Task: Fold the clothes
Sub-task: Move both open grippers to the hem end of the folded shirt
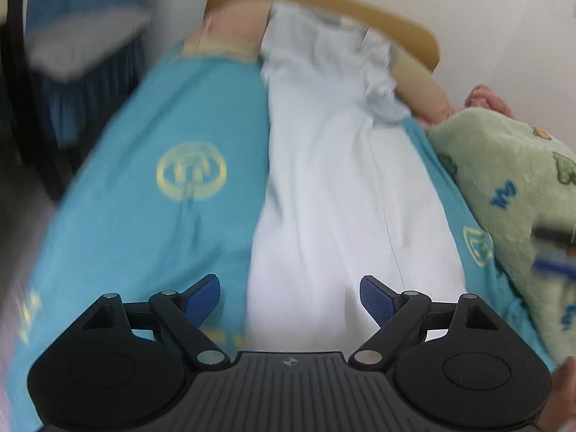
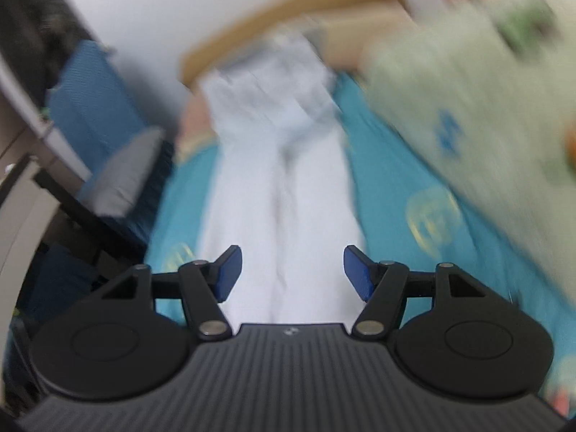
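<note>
Left wrist view: the left gripper (image 1: 289,300) hangs w/ blue pads spread wide, nothing between them, over the near end of pale trousers (image 1: 338,194) laid flat on a teal sheet (image 1: 151,165). The garment runs from 6 o'clock by the fingers up to 12 o'clock, bunched far end toward the wooden headboard (image 1: 406,32); a green blanket (image 1: 511,180) sits at 3 o'clock.

Right wrist view, badly blurred: the right gripper (image 2: 291,273) also has its pads apart and empty, the cloth lying below. The trousers stretch 6 to 12 o'clock, two legs side by side. Both grippers look abt equally near the near end; next grab prob. there.
</note>
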Demonstrator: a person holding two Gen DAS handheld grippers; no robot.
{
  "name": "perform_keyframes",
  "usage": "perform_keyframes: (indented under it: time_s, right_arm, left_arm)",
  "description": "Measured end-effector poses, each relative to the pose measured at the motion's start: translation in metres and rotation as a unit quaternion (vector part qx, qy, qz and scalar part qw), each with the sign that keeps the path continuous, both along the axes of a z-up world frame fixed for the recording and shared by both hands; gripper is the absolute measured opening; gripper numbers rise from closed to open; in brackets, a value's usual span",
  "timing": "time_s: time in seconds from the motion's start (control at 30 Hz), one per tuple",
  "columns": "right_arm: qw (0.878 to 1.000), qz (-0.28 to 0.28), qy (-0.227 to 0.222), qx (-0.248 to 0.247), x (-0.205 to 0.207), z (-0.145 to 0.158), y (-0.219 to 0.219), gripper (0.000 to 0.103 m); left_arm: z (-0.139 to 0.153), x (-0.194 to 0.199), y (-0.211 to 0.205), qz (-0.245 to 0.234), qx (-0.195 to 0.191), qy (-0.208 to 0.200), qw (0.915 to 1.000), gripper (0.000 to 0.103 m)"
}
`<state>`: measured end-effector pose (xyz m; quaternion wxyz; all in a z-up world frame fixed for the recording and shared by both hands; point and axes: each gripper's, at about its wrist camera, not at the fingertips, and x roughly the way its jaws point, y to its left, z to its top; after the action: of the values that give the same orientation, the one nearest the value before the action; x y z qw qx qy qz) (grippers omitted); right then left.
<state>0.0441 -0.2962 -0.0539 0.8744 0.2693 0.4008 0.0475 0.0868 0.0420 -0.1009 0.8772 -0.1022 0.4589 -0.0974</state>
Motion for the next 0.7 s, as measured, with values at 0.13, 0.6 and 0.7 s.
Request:
perform_keyframes:
  time_s: [0.13, 0.6, 0.7]
  right_arm:
    - [0.992, -0.037, 0.098, 0.074, -0.025, -0.042, -0.022, 0.067]
    - [0.989, -0.010, 0.144, 0.019, -0.024, -0.077, 0.003, 0.066]
    - [0.991, 0.017, 0.135, -0.014, -0.023, -0.075, 0.015, 0.066]
  left_arm:
    - [-0.008, 0.002, 0.024, 0.052, -0.055, 0.055, 0.9956, 0.086]
    - [-0.025, 0.003, 0.040, 0.081, -0.151, 0.134, 0.9761, 0.085]
    - [-0.024, 0.002, 0.032, 0.067, -0.146, 0.140, 0.9772, 0.075]
